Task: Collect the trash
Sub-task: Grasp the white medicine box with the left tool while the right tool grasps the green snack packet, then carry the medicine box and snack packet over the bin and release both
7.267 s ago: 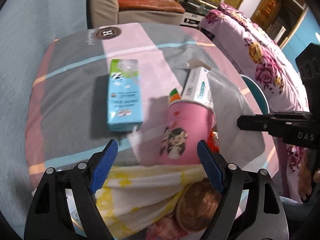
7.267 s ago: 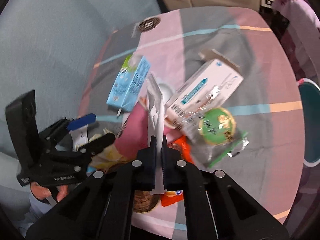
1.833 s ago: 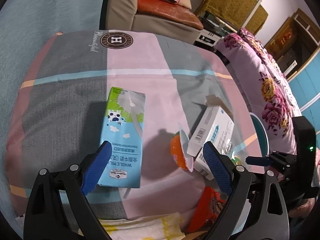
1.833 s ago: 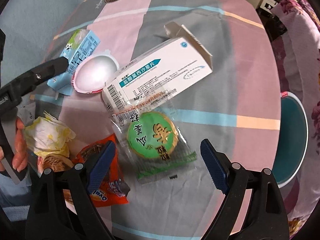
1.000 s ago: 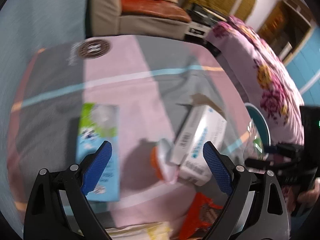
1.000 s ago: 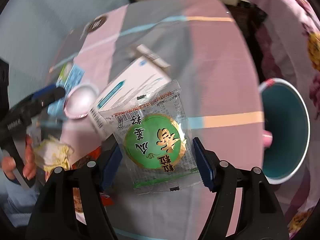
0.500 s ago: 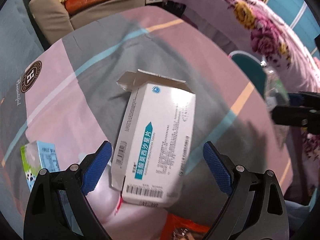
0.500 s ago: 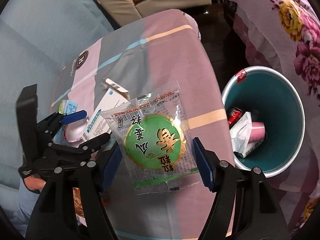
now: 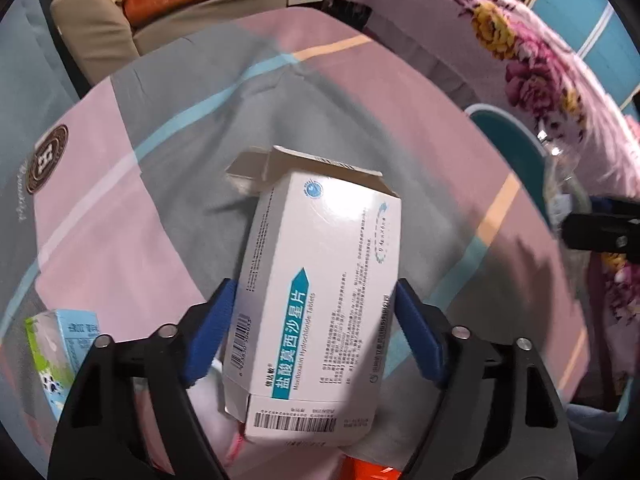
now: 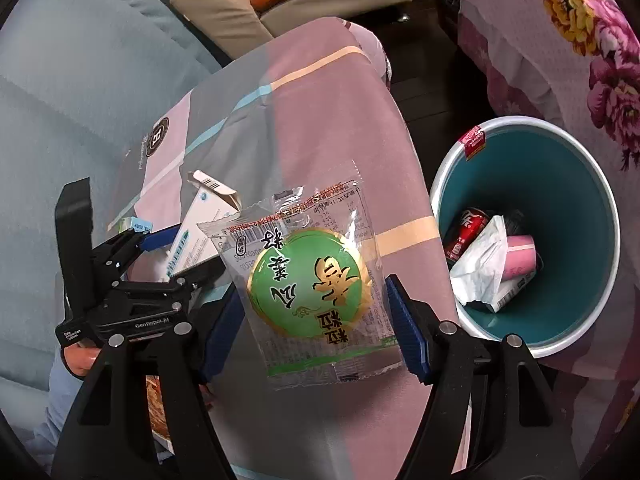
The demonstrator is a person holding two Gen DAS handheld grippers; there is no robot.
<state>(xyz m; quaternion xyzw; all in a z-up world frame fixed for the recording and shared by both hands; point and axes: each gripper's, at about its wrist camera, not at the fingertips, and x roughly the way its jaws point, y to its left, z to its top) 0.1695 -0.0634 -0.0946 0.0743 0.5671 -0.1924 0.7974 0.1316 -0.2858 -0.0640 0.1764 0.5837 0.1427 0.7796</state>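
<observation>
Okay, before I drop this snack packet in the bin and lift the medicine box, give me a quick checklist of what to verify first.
1. Snack packet held between the right gripper pads: ok.
2. Packet over the bin: not ok, it hangs above the tablecloth.
3. Bin has room: ok, only a can, tissue and pink cup at the bottom.
4. Medicine box between the left gripper pads: ok, jaws closing.
5. Left pads pressing firmly: cannot tell.
</observation>
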